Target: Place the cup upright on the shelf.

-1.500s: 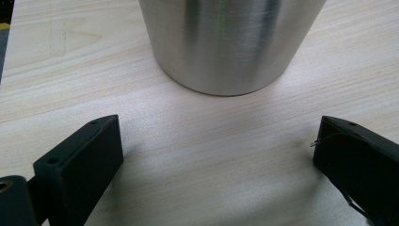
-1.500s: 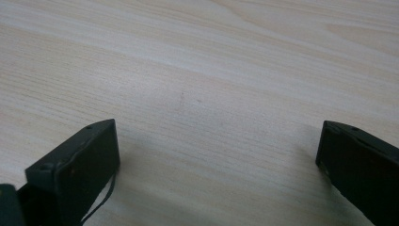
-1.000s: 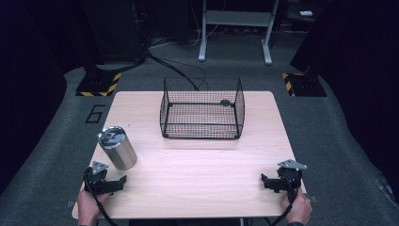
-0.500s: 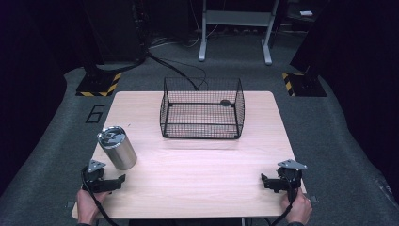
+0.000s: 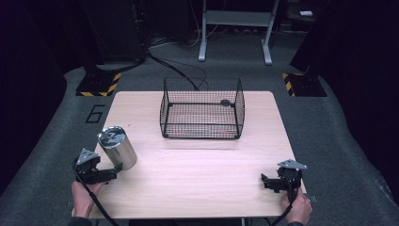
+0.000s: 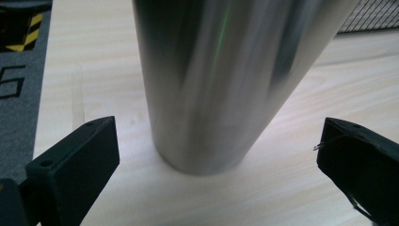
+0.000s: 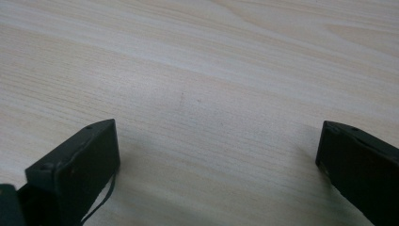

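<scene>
At centre of the high view, toward the far edge of the wooden table (image 5: 197, 174), stands a black wire basket (image 5: 202, 109). One small dark item (image 5: 225, 102) lies on its floor near the far right corner; it is too small to identify. Otherwise the basket floor shows bare mesh.

At lower left of the high view a metal tumbler (image 5: 117, 147) stands upright on the table, well apart from the basket. Its interior cannot be made out. The left gripper (image 5: 111, 171) sits just beside the tumbler's base, held by a hand (image 5: 84, 197) at the table's near edge. In the left gripper view the jaws stand wide apart, one on either side of the tumbler's lower body (image 6: 226, 84), with clear gaps on both sides and no contact.

At lower right of the high view the right gripper (image 5: 266, 181) is held low over bare wood, jaws spread wide, well apart from tumbler and basket.
</scene>
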A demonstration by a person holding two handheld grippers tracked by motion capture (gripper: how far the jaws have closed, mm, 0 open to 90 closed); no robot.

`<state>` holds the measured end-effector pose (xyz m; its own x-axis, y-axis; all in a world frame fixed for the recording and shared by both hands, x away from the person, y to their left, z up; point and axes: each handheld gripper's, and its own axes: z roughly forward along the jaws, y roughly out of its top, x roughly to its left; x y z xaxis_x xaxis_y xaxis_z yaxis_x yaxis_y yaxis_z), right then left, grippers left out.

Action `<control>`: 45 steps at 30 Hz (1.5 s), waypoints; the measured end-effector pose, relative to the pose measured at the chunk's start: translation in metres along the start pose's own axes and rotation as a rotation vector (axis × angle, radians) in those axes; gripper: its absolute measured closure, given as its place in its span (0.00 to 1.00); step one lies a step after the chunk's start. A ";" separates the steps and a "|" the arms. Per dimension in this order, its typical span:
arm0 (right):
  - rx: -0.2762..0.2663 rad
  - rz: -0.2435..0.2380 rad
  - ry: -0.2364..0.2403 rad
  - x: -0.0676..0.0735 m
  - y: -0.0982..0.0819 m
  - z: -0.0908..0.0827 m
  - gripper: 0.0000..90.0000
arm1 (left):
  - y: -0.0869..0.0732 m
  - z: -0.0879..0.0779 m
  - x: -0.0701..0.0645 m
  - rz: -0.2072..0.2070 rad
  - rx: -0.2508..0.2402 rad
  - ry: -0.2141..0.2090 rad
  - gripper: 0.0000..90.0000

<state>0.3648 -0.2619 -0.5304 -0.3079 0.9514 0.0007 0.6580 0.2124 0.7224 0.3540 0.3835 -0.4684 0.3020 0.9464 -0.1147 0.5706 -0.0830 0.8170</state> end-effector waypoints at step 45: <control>0.000 0.002 0.001 0.000 0.000 0.000 0.00 | 0.051 0.021 -0.017 -0.004 -0.145 0.076 0.02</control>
<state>0.3647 -0.2618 -0.5304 -0.3073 0.9516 0.0025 0.6584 0.2107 0.7226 0.3947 0.3564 -0.4366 0.2380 0.9680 -0.0798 0.4542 -0.0383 0.8901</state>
